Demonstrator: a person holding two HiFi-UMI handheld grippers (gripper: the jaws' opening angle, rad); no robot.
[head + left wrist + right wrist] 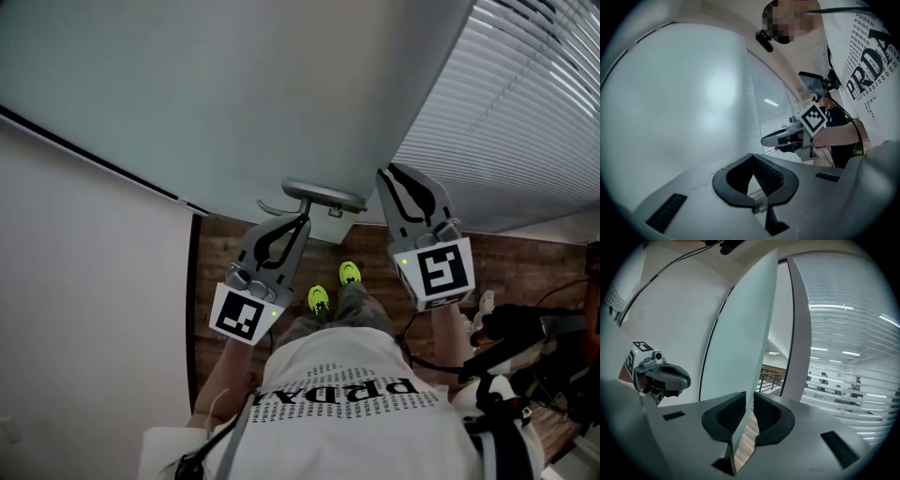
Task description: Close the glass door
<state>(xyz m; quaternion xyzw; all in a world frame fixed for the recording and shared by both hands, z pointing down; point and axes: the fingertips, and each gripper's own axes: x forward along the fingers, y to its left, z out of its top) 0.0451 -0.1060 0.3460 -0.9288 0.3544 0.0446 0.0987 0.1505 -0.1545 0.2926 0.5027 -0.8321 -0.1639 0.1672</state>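
The frosted glass door fills the top of the head view, and its metal handle sticks out at its lower edge. My left gripper is shut, its tips just under the handle and against the door face; nothing shows between its jaws. My right gripper straddles the door's free edge. The pane passes between its pads, and the gripper is shut on it. Each gripper shows in the other's view, the right gripper and the left gripper.
A white wall stands to the left. Slatted blinds and a grey frame post are to the right of the door edge. Below lie wood floor, the person's green shoes and cabled equipment.
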